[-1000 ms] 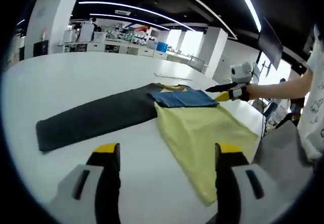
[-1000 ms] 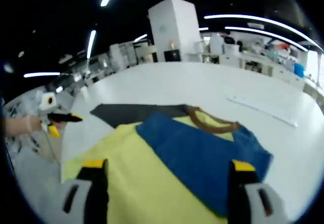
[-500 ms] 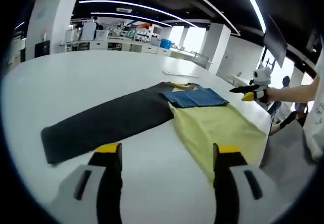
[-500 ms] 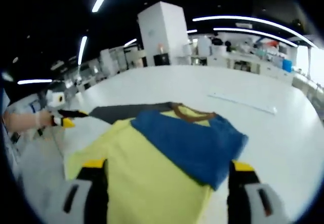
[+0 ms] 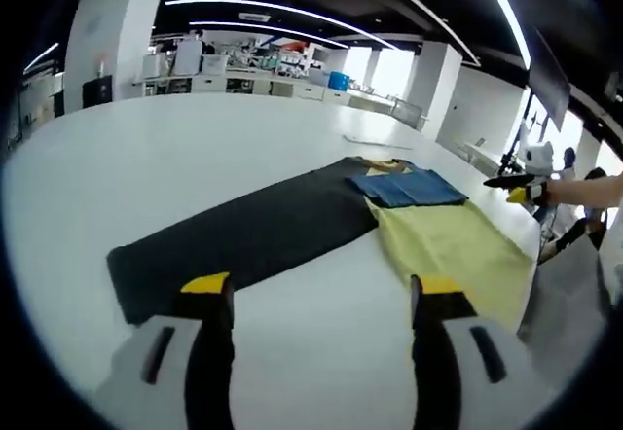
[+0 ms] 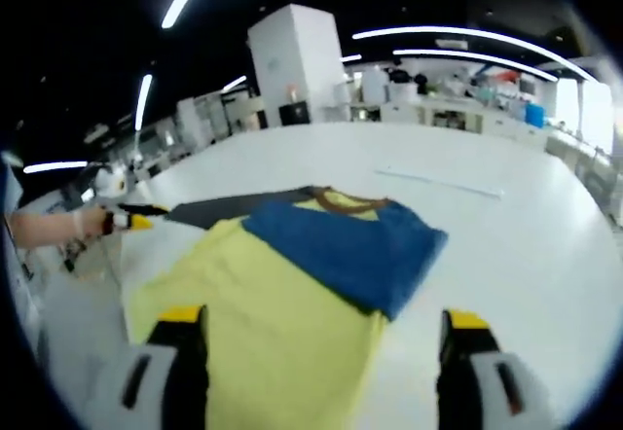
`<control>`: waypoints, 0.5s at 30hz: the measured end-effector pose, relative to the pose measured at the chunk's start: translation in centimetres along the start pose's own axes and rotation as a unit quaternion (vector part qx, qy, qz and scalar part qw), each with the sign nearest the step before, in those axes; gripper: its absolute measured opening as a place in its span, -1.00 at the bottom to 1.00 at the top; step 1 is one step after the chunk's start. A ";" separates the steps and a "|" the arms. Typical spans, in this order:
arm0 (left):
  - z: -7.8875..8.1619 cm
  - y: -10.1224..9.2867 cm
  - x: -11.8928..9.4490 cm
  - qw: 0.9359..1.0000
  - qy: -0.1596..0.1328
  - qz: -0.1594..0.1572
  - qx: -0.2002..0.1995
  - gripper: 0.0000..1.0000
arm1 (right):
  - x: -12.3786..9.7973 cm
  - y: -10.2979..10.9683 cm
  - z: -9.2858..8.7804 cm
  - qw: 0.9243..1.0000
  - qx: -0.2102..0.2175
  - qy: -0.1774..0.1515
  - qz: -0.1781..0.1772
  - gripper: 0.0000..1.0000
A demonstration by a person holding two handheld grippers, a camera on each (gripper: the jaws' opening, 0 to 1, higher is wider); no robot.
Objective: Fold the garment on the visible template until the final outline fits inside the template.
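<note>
Left gripper view: garment (image 5: 443, 231) lies flat on the white surface (image 5: 165, 172), out toward the far right, a yellow body with a blue part (image 5: 409, 188) folded across its far end.
Right gripper view: same garment (image 6: 282, 304) spreads out just ahead of the jaws, yellow cloth near, blue folded panel (image 6: 346, 245) on top toward the far right, a brown neckline (image 6: 341, 201) showing at its far edge.
Template: a long dark sheet (image 5: 243, 235) runs from near left up to the garment; its far end goes under the blue fold. In the right gripper view a strip of the dark sheet (image 6: 234, 206) peeks out beyond the yellow cloth on the left.
Fit: the yellow body lies off to the right of the dark sheet, mostly on bare white surface.
Left hand-held gripper (image 5: 316, 299): jaws spread wide, yellow tips apart, nothing between them, hanging above the near end of the dark sheet. It also shows at the left edge of the right gripper view (image 6: 136, 220), held in a person's hand (image 6: 58, 226); there I cannot tell how its jaws stand.
Right hand-held gripper (image 6: 316, 325): jaws wide apart and empty, above the near yellow cloth. Seen small at the right of the left gripper view (image 5: 521, 187), off the surface's edge.
Background: white pillar (image 6: 292, 65), ceiling light strips (image 5: 273, 7), benches with equipment far off.
</note>
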State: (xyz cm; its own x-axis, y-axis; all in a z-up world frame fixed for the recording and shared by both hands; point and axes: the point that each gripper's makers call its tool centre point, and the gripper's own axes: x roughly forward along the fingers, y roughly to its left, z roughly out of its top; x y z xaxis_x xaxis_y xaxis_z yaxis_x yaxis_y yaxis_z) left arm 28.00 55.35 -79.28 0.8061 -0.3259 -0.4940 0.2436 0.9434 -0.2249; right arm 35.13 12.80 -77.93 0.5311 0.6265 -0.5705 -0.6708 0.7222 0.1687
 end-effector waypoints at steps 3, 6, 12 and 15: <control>0.3 2.7 -0.6 0.998 -0.020 0.046 -0.034 0.37 | -0.4 -0.6 -1.1 1.000 0.006 0.007 -0.010 0.99; -0.3 5.0 -1.2 0.996 -0.012 0.082 -0.036 0.38 | -1.0 -0.6 -1.8 1.000 0.015 0.009 -0.013 0.99; -1.2 8.1 -2.3 0.988 -0.009 0.139 -0.061 0.39 | -2.0 -0.5 -2.5 0.999 0.029 0.006 -0.019 0.99; -2.5 8.7 -2.3 0.984 0.008 0.155 -0.084 0.36 | -2.3 -0.4 -3.5 0.999 0.038 0.012 -0.023 0.99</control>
State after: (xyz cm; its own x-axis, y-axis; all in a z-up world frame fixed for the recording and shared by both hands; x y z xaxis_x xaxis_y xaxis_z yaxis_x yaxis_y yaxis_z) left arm 26.94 64.17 -82.19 0.8187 -0.0268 -0.5737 -0.1054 0.9749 -0.1960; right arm 32.38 10.02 -79.45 0.5472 0.5849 -0.5988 -0.6038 0.7712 0.2016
